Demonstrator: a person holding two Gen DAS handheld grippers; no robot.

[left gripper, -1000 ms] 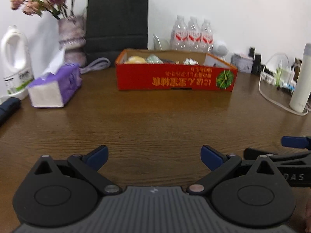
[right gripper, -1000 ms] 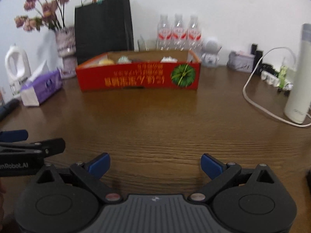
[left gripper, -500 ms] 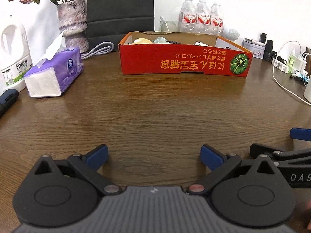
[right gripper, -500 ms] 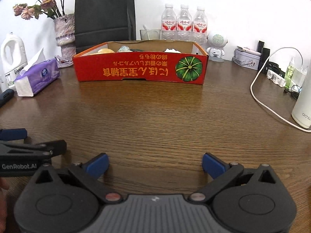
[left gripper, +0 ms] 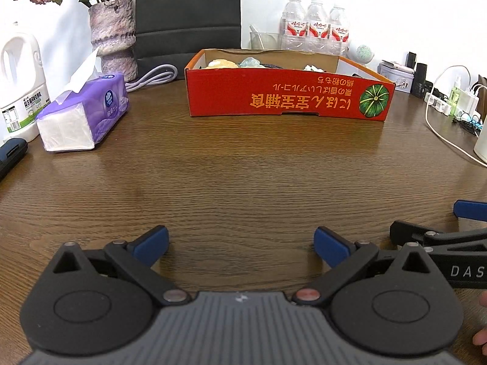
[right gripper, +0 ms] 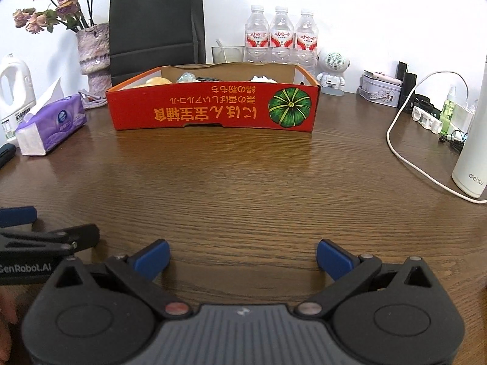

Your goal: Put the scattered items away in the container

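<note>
A wide stretch of bare wood table (right gripper: 243, 188) lies open between the near edge and the red cardboard box (right gripper: 213, 108), so nothing blocks a straight path to the box's near wall. The box top is open, with small items lying low inside. On the left, a purple tissue pack (left gripper: 82, 115) and a white jug (left gripper: 21, 85) narrow the way; a vase (left gripper: 112, 36) and a black paper bag (left gripper: 187, 15) stand far left of the box. On the right, a white cable (right gripper: 408, 152) loops over the table and a tall white bottle (right gripper: 473, 140) stands near the edge. Water bottles (right gripper: 281, 35) close off the far side.
</note>
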